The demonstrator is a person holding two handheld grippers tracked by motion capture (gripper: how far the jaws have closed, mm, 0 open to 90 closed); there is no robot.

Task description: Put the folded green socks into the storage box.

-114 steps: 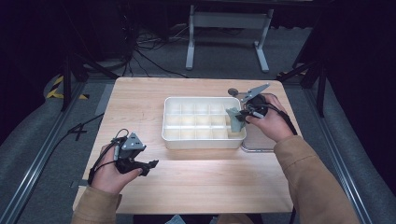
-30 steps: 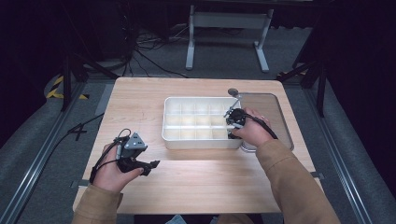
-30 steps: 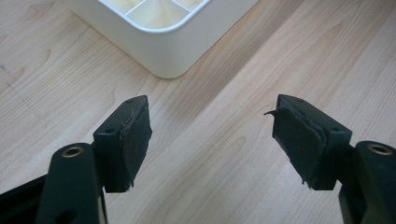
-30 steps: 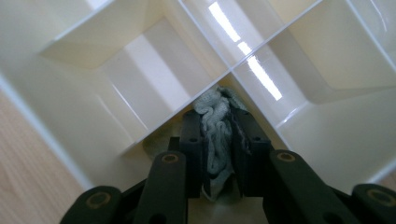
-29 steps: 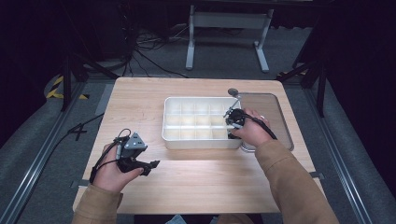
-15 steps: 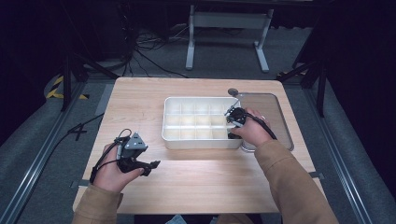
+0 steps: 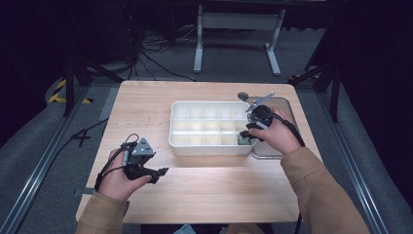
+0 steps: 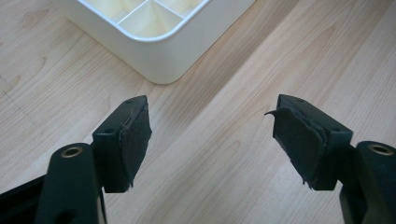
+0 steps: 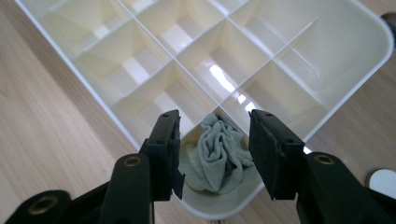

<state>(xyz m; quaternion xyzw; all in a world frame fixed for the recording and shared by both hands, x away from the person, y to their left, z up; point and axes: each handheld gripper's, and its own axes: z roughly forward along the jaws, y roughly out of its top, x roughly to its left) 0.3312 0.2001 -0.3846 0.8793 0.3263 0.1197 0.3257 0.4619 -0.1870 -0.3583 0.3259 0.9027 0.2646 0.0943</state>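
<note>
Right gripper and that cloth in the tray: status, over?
Right gripper jaws have just been opening, above the cloth, pads off it. Cloth bunched in a near corner compartment of the white tray. Left gripper open over bare table. Nothing blocking.

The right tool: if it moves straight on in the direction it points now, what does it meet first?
Most likely the crumpled grey-green cloth in the corner compartment of the white divided tray. The right tool points down at it with jaws open and clear of it. Depth is hard to judge.
</note>
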